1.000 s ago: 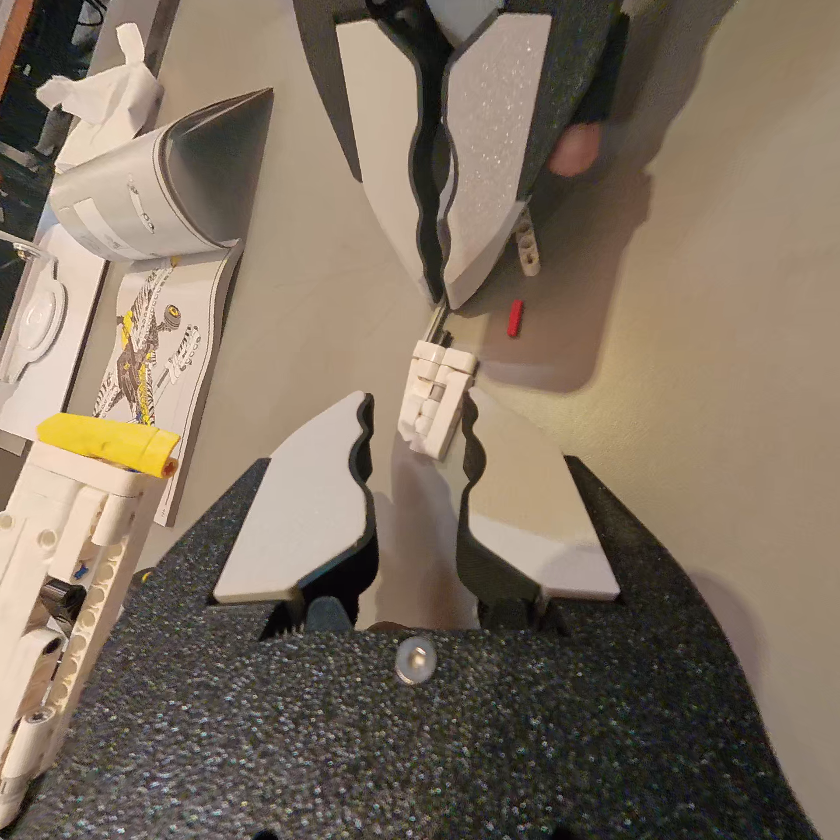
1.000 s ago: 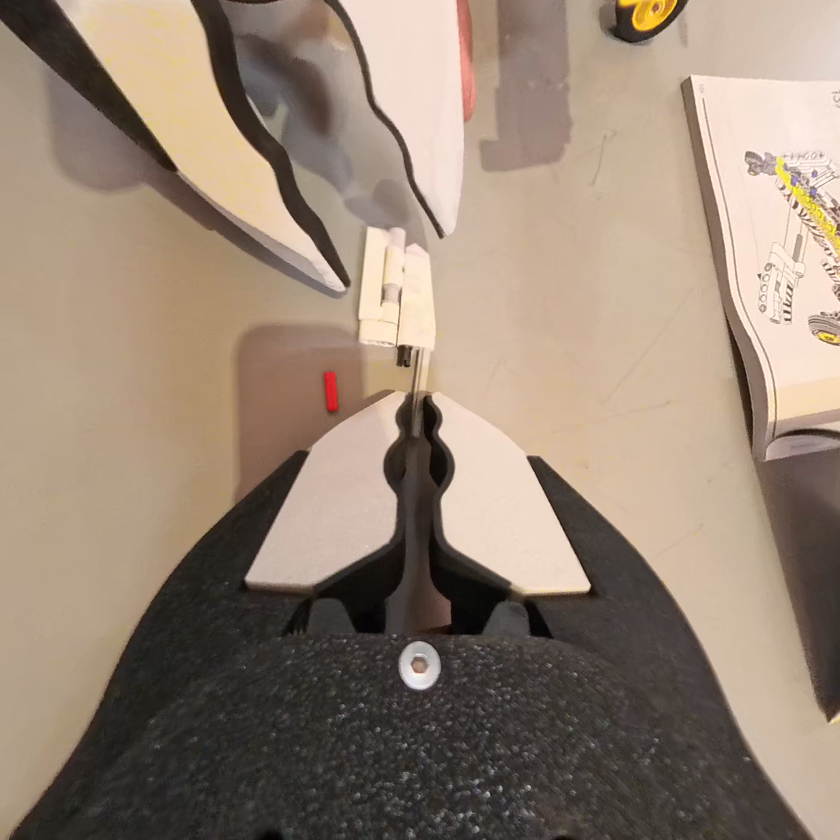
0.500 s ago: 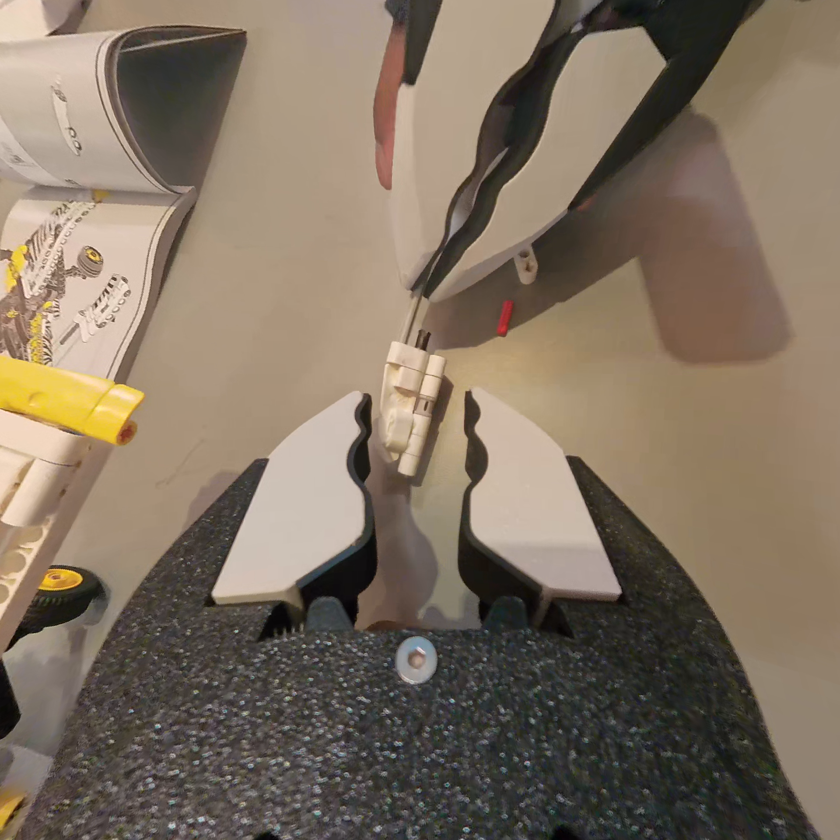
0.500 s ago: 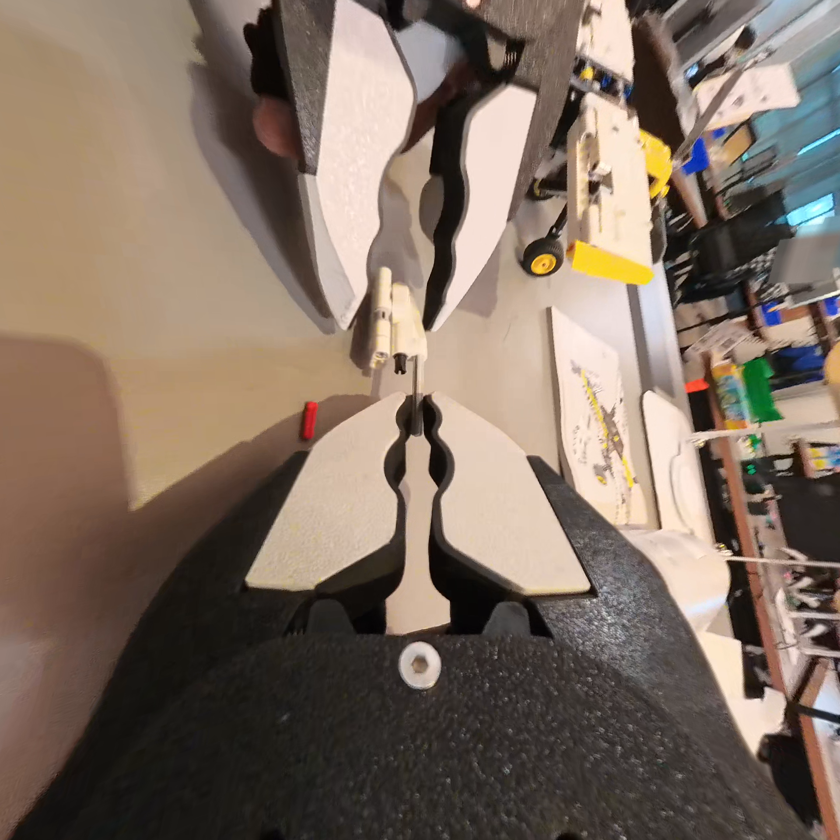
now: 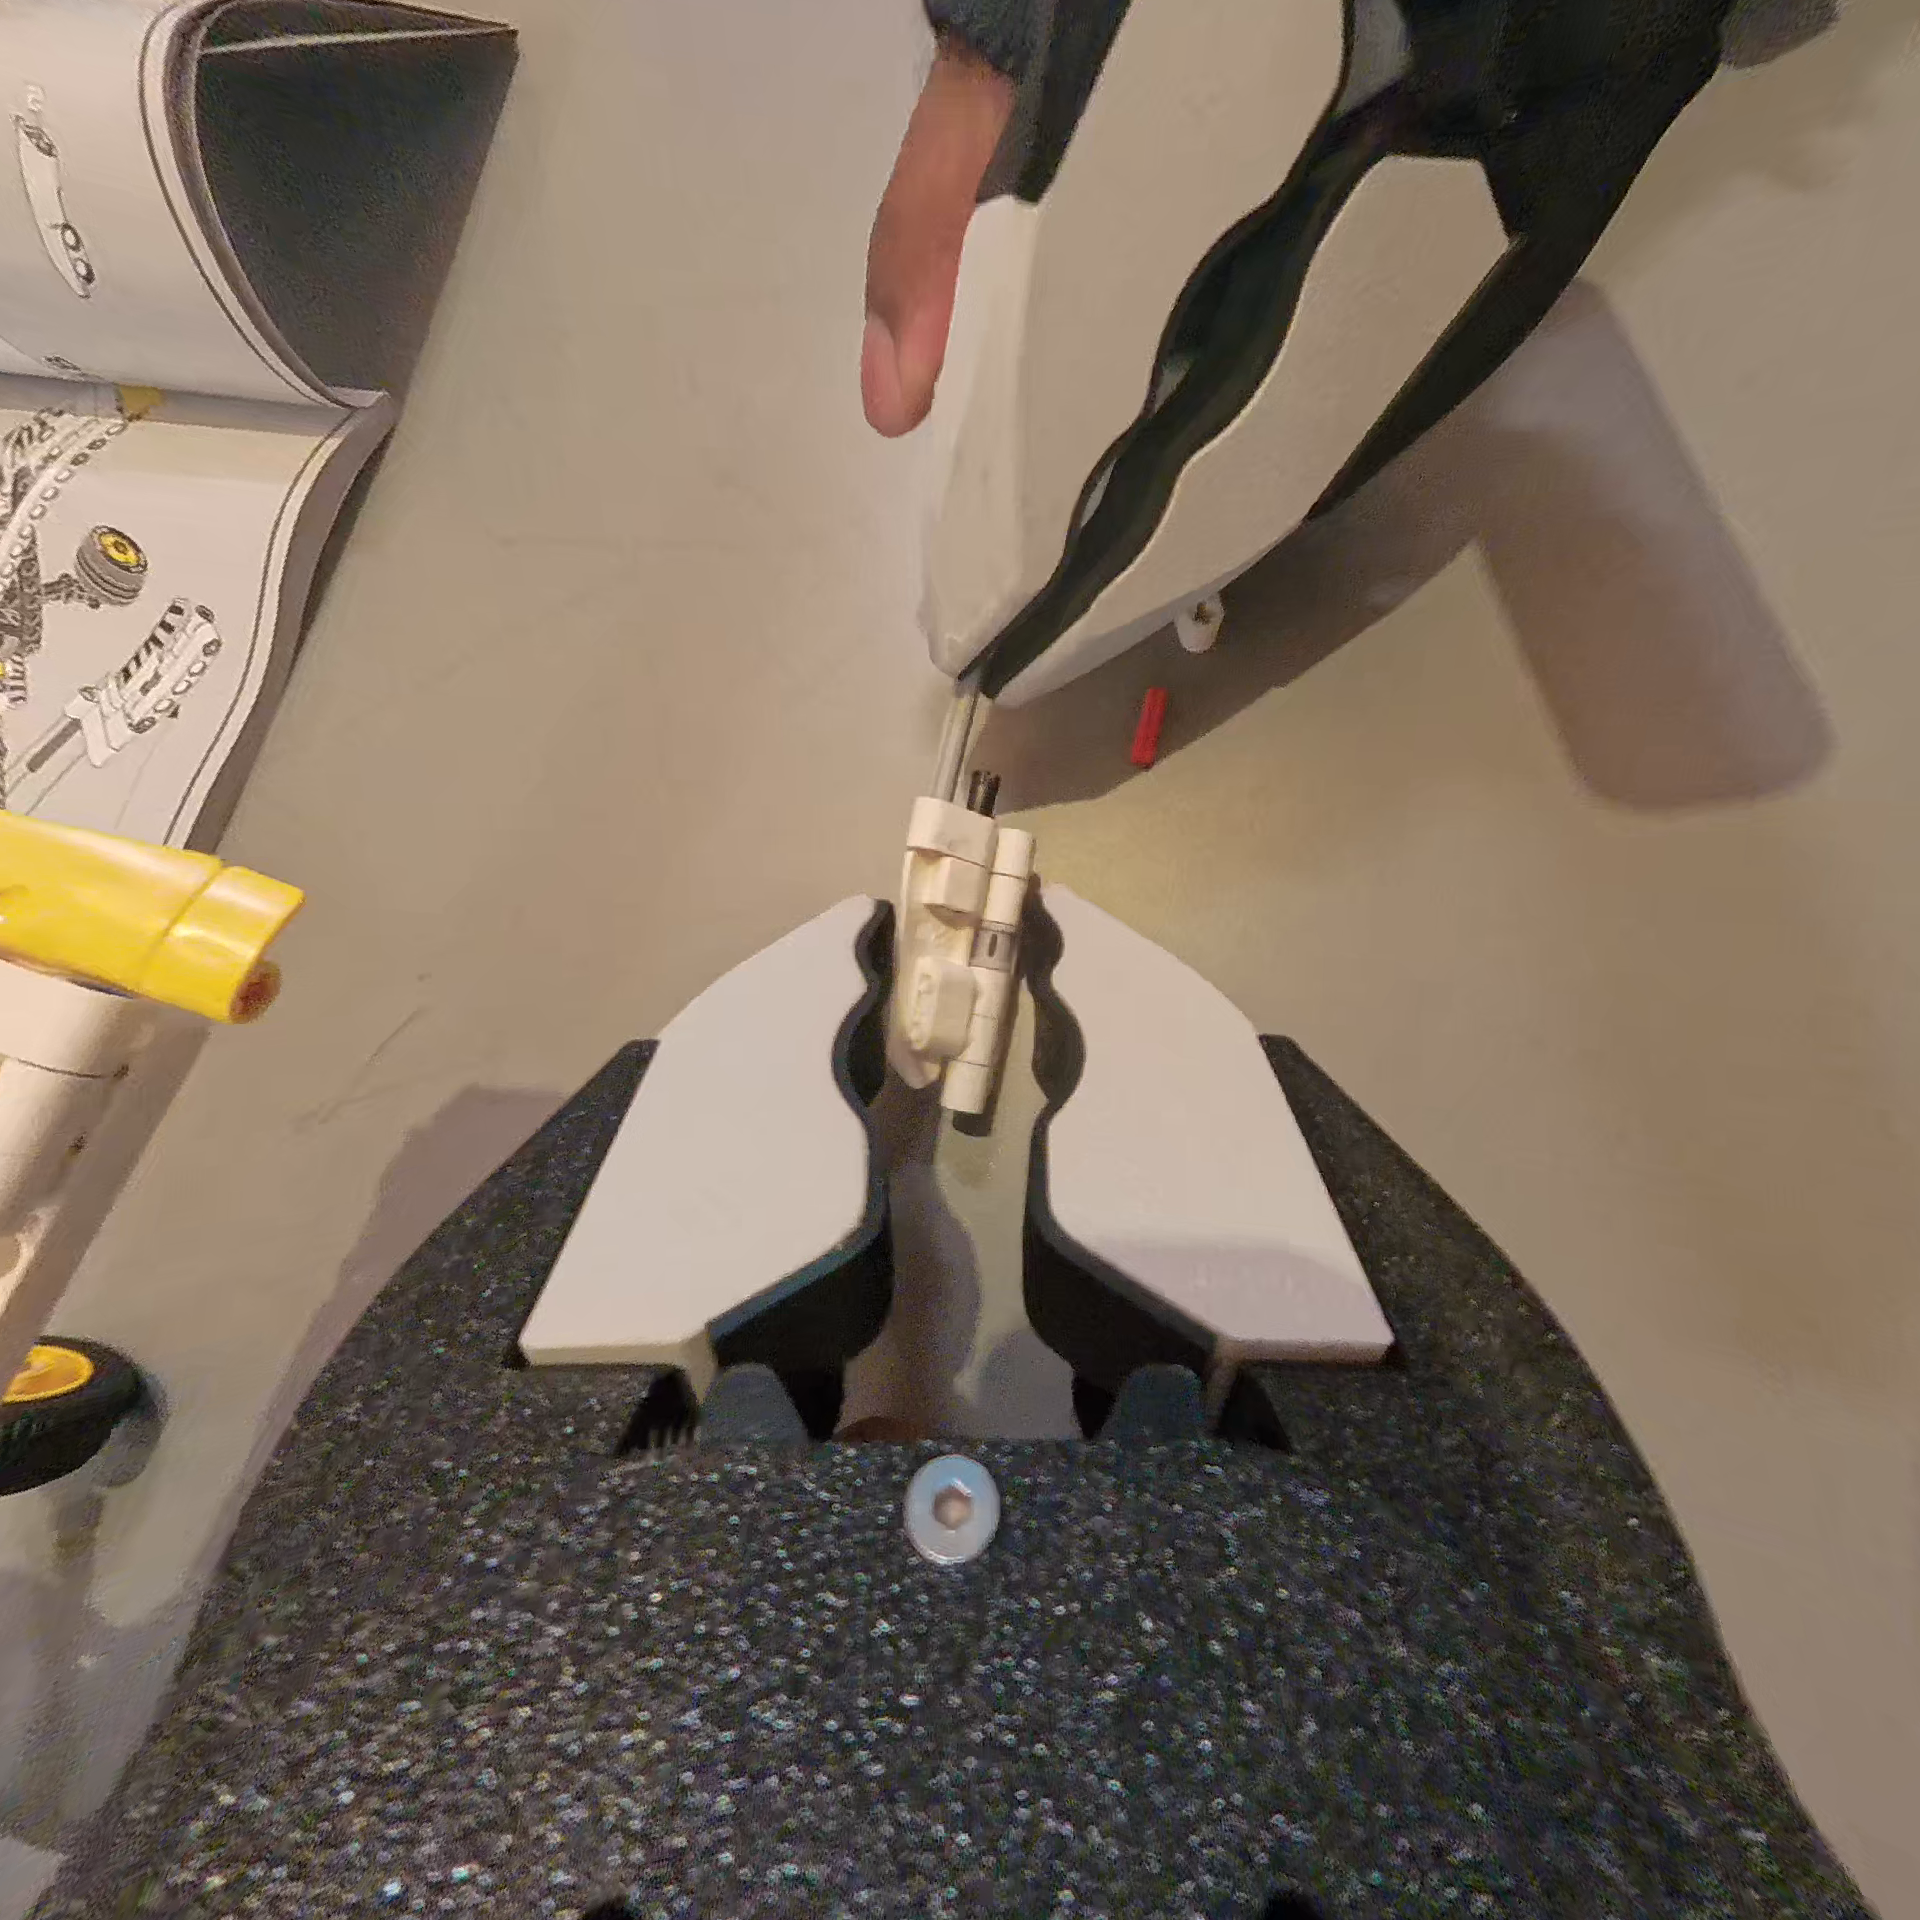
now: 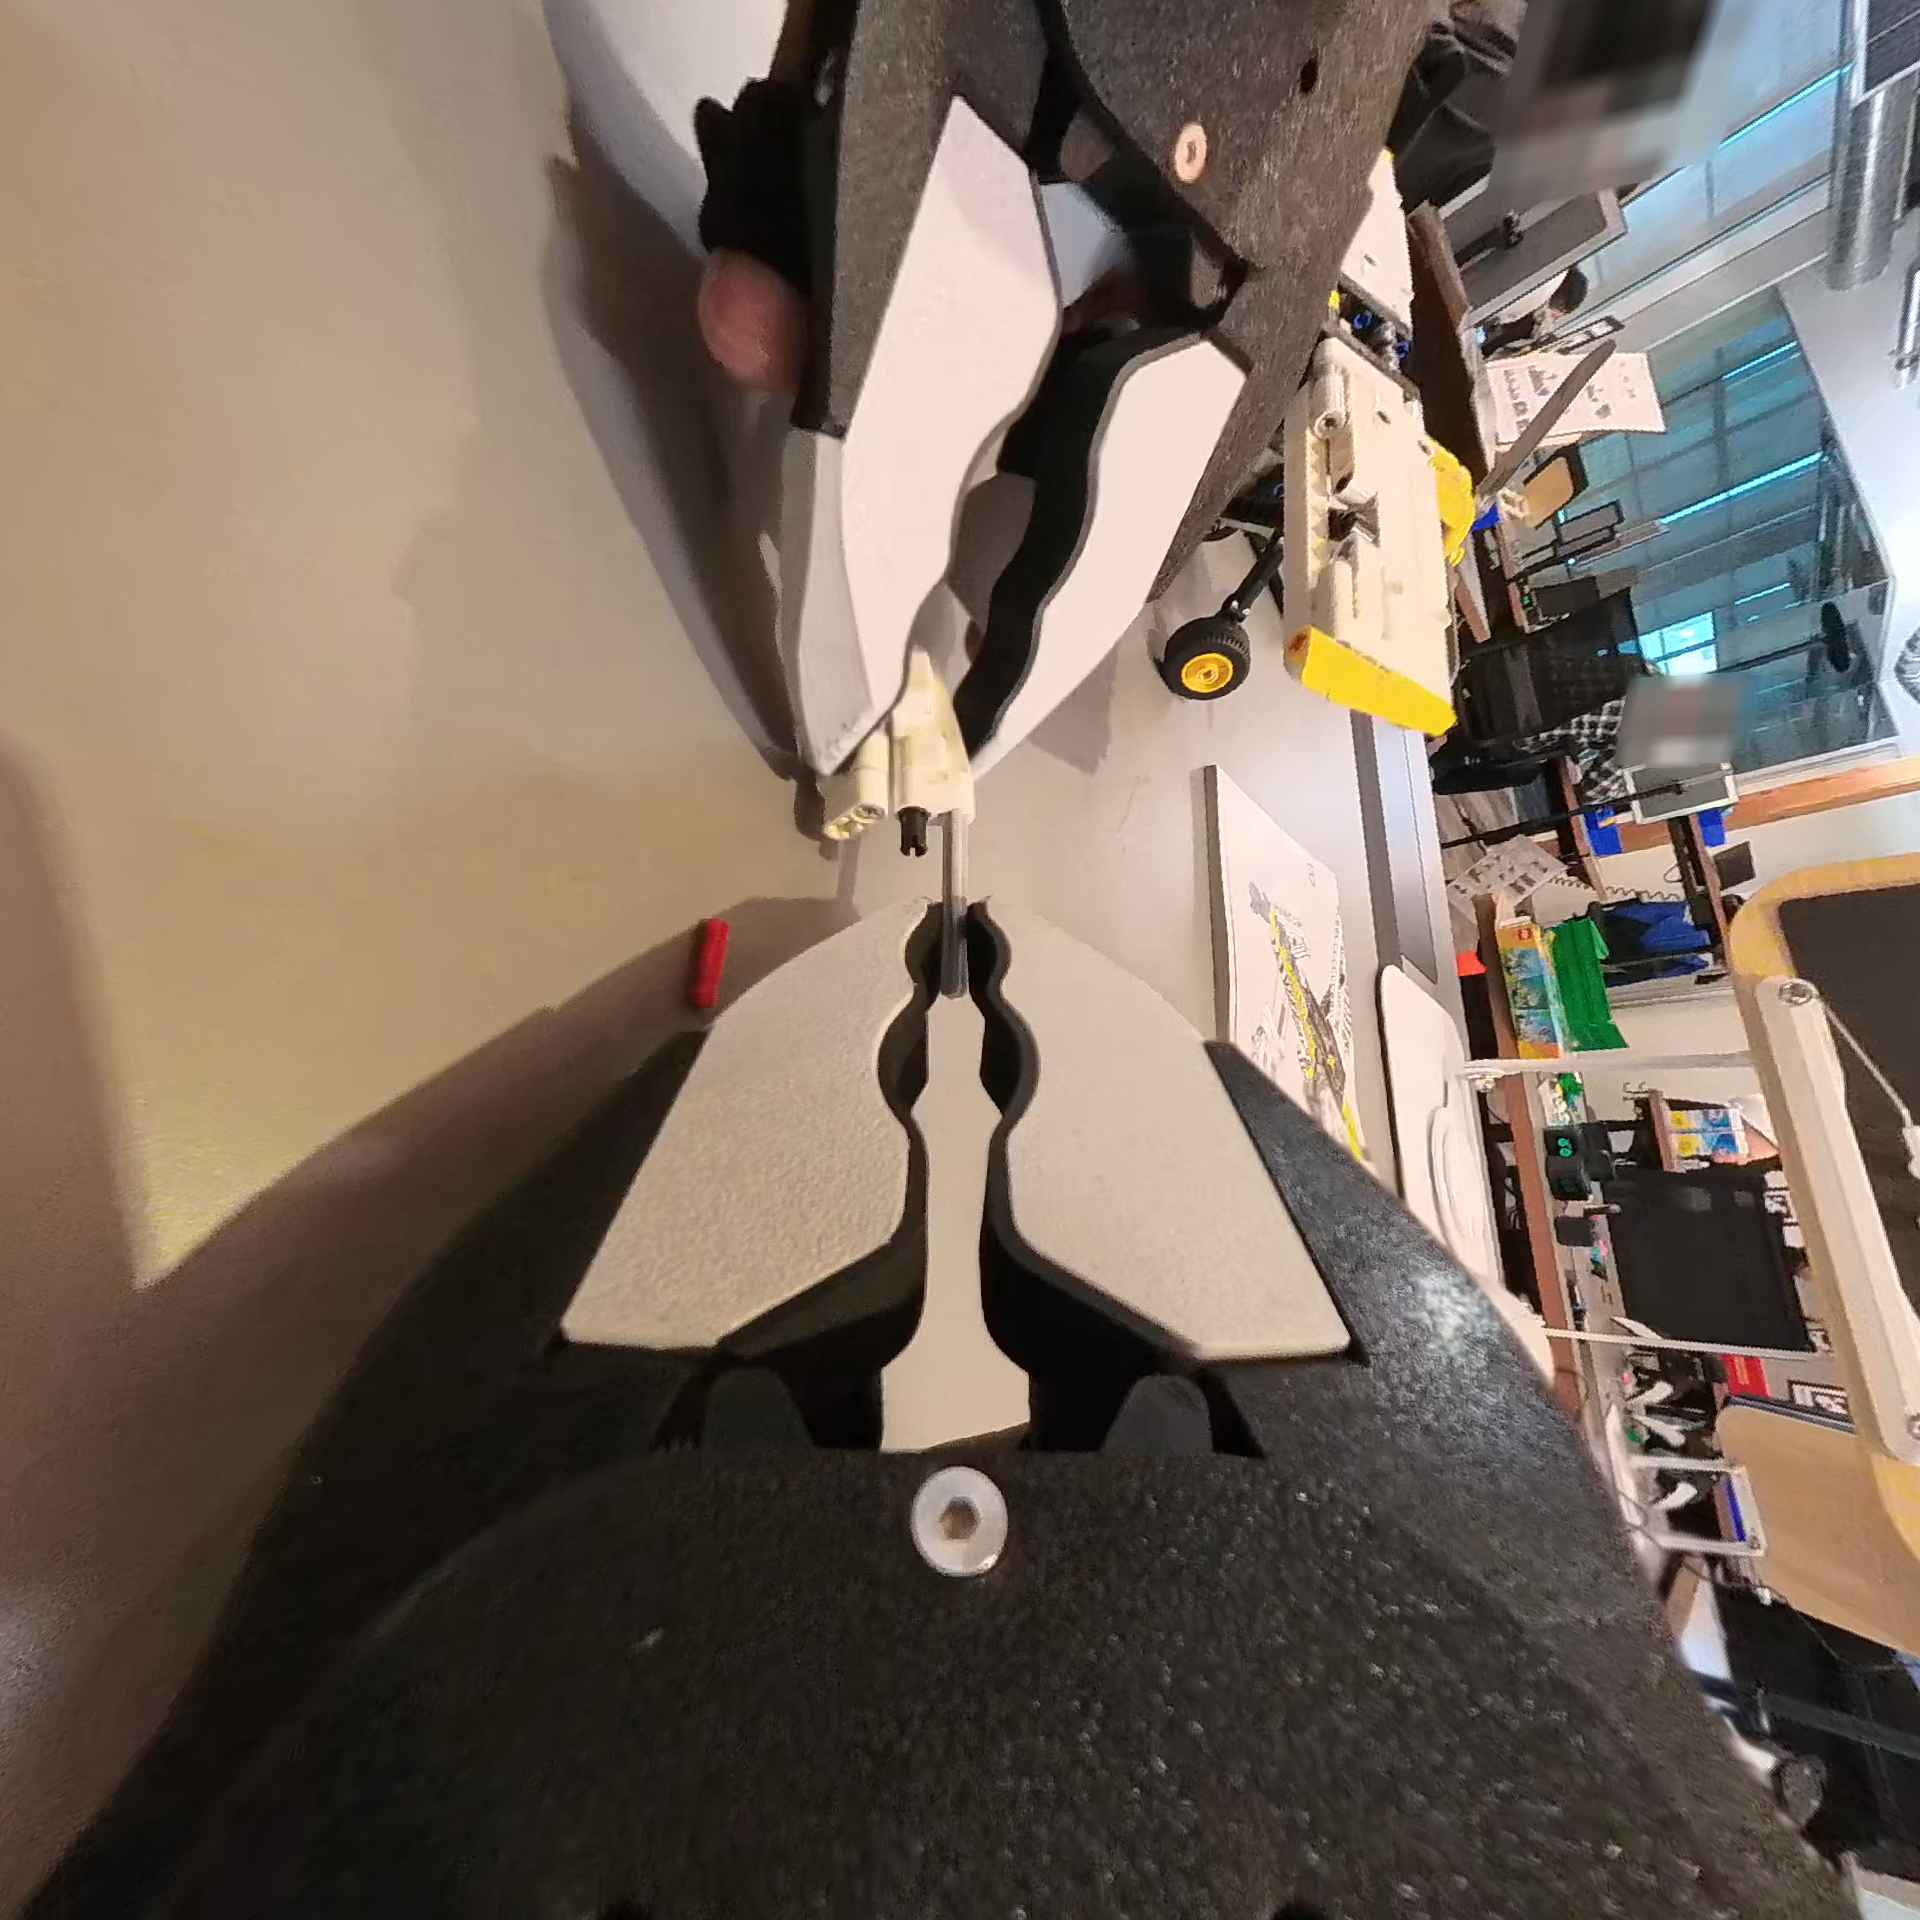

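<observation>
In the left wrist view my left gripper (image 5: 958,914) is shut on a small white brick assembly (image 5: 951,987), with both pads against its sides. A thin grey axle (image 5: 958,727) sticks out of the assembly's far end beside a black pin (image 5: 982,784). My right gripper (image 5: 977,670) comes in from the top and is shut on that axle. In the right wrist view my right gripper (image 6: 948,914) pinches the axle (image 6: 953,862) at its fingertips. The left gripper (image 6: 904,769) beyond holds the assembly (image 6: 914,753) just above the table.
A red pin (image 5: 1146,727) and a small white connector (image 5: 1200,623) lie on the beige table (image 5: 623,623). An open instruction booklet (image 5: 156,582) lies at the left. A white and yellow model (image 5: 135,935) with a yellow-hubbed wheel (image 5: 52,1392) stands nearby. A person's thumb (image 5: 914,291) shows by the right gripper. The tips of both grippers are at nearly the same place. The red pin (image 5: 1146,727) is about equally far from each gripper, around 4 centimeters. Seen from the right wrist view (image 6: 714,951) as well.
My left jaws were open around the white assembly and have now closed on it. My right gripper has kept its hold on the axle. Both views have swung round.
</observation>
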Motion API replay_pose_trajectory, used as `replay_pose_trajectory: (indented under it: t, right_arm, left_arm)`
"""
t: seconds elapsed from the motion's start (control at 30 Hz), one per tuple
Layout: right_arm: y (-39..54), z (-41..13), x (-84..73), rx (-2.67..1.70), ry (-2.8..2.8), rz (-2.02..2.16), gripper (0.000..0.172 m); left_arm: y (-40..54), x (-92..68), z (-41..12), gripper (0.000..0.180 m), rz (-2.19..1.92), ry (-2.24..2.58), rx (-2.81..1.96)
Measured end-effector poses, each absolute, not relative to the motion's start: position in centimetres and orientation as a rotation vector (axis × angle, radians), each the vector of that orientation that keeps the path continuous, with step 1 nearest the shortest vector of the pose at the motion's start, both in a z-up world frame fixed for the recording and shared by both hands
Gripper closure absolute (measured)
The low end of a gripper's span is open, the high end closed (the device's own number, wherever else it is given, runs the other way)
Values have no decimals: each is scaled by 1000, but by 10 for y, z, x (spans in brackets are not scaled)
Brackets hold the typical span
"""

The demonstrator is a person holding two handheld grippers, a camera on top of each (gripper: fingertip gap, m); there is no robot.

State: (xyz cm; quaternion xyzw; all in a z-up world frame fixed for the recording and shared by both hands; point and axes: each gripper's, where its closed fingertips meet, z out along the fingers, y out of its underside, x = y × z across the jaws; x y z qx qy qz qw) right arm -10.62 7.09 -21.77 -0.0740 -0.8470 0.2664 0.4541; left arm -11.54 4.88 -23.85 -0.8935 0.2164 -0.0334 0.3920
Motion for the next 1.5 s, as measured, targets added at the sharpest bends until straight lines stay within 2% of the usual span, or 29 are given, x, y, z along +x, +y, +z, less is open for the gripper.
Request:
replay_pose_trajectory:
  t: [0.4, 0.47, 0.83, 1.13, 1.4, 1.5]
  right_arm:
    - [73, -221, -107, -108, -2052, 596, 167]
    - [74, -220, -108, -112, -2049, 596, 168]
    - [79, -217, -109, -171, -2047, 620, 164]
    - [93, -209, -100, -445, -2136, 825, 158]
    - [97, -217, -77, -509, -2275, 928, 154]
    - [86, -213, -79, -545, -2273, 1015, 147]
  left_arm:
    - [48, -111, -238, 162, -156, 551, -2261]
    - [50, -111, -235, 173, -133, 554, -2234]
    - [51, -112, -237, 173, -152, 500, -2230]
    - [54, -115, -213, 173, -194, 391, -2103]
    - [55, -110, -200, 173, -238, 384, -2023]
    - [56, -103, -187, 173, -276, 395, -1940]
